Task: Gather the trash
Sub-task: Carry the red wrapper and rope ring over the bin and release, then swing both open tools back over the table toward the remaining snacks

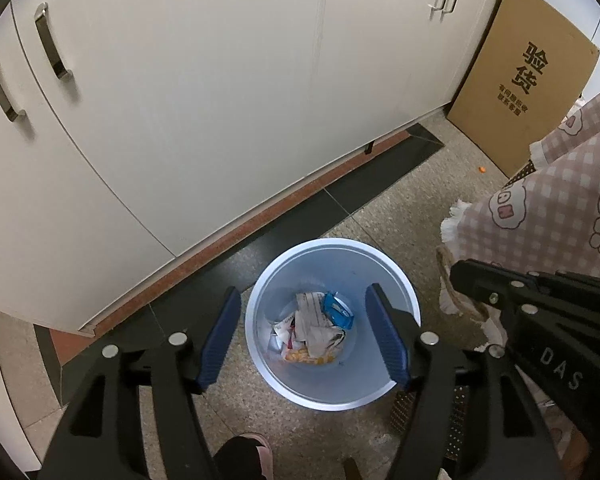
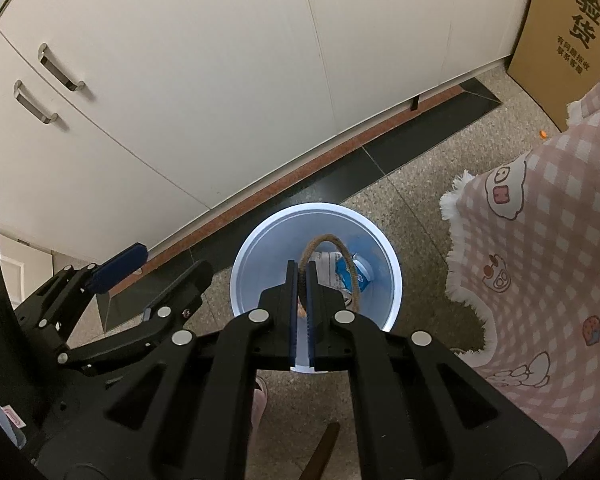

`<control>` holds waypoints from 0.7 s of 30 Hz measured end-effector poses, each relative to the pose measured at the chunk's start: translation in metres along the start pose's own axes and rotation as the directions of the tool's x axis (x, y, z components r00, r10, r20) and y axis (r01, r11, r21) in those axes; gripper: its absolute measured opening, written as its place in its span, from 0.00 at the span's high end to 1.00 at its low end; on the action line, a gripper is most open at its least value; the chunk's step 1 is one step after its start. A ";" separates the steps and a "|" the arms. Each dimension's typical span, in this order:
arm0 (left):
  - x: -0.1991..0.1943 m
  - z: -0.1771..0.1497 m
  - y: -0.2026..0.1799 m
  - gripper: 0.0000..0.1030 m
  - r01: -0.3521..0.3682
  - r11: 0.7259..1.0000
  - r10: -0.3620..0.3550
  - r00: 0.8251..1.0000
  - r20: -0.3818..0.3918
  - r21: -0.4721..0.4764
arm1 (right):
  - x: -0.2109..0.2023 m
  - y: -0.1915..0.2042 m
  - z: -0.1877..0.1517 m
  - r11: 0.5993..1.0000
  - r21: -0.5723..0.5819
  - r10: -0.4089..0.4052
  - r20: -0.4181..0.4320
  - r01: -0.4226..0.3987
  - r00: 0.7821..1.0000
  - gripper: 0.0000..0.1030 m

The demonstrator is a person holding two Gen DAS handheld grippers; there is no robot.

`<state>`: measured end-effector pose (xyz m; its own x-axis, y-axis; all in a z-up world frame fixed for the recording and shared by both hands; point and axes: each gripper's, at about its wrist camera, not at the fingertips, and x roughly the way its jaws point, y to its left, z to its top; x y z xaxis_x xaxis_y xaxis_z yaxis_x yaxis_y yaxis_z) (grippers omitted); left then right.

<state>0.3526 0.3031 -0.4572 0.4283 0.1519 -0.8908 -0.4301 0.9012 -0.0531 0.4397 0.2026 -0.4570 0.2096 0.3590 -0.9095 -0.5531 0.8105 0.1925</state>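
Note:
A pale blue trash bin [image 1: 396,280] stands on the floor below both grippers. It holds crumpled paper [image 1: 312,320], a blue wrapper [image 1: 338,311] and orange-yellow scraps. My left gripper [image 1: 304,334] is open and empty above the bin. My right gripper [image 2: 302,270] is shut on a brown rope loop [image 2: 328,240] that arcs over the bin [image 2: 260,240]. The right gripper also shows in the left wrist view, at the right edge [image 1: 460,276].
White cabinets [image 1: 180,100] with metal handles stand behind the bin. A cardboard box [image 1: 528,96] leans at the right. A pink checked cloth [image 2: 548,264] with a fringe hangs at the right. A slippered foot [image 1: 256,444] is near the bin.

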 end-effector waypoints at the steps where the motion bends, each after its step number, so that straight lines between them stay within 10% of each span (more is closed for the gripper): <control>1: 0.000 0.000 0.001 0.38 -0.002 1.000 0.002 1.000 0.001 -0.001 | 0.000 0.001 0.000 1.000 0.000 0.001 0.000 -0.001 1.000 0.96; 13: 0.003 -0.001 0.003 0.35 -0.007 1.000 0.007 1.000 -0.008 -0.008 | 0.001 0.007 0.004 1.000 0.006 0.012 0.015 -0.012 1.000 0.95; 18: 0.004 -0.001 0.006 0.35 -0.008 1.000 0.007 1.000 -0.013 -0.014 | -0.003 0.005 0.003 1.000 0.026 0.002 0.035 -0.003 0.999 0.61; 21: 0.004 -0.001 0.007 0.34 -0.010 1.000 0.010 1.000 -0.017 -0.017 | -0.007 0.003 0.002 1.000 0.031 0.000 0.046 -0.001 0.999 0.58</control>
<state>0.3505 0.3096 -0.4619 0.4107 0.1536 -0.8988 -0.4475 0.8928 -0.0520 0.4385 0.2033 -0.4492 0.2468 0.3801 -0.8914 -0.5281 0.8240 0.2052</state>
